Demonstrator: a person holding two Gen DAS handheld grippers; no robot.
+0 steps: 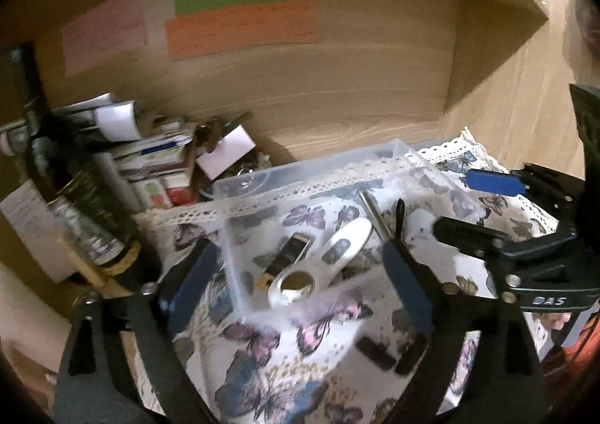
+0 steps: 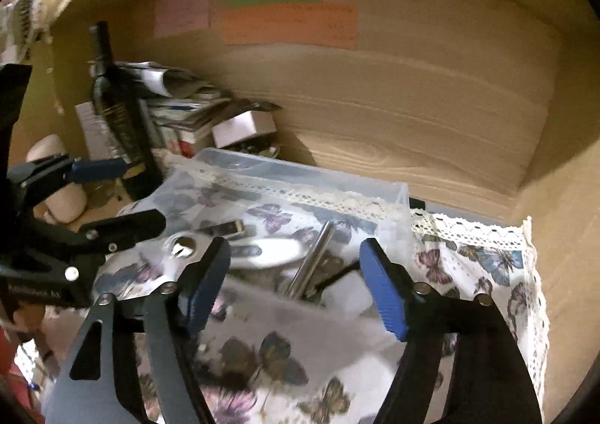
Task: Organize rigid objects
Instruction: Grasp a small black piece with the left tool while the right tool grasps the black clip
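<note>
A clear plastic box [image 1: 240, 187] stands on a butterfly-print cloth [image 1: 262, 360]; it also shows in the right wrist view [image 2: 393, 199]. In it lie a white handheld device with a round metal head [image 1: 330, 255], a small black-and-gold stick [image 1: 288, 259] and a metal rod with a black handle [image 1: 375, 210]. The same items show in the right wrist view: the white device [image 2: 270, 249], the rod [image 2: 315, 259], the stick [image 2: 225, 228]. My left gripper [image 1: 300, 285] is open over the box's near side. My right gripper [image 2: 296, 285] is open just over the box, holding nothing.
A dark bottle [image 1: 86, 206] and a pile of papers and small cartons [image 1: 150, 154] stand at the left against the wooden back wall [image 1: 337, 86]. Coloured paper notes [image 1: 240, 26] are stuck on the wall. Small dark objects [image 1: 375, 352] lie on the cloth before the box.
</note>
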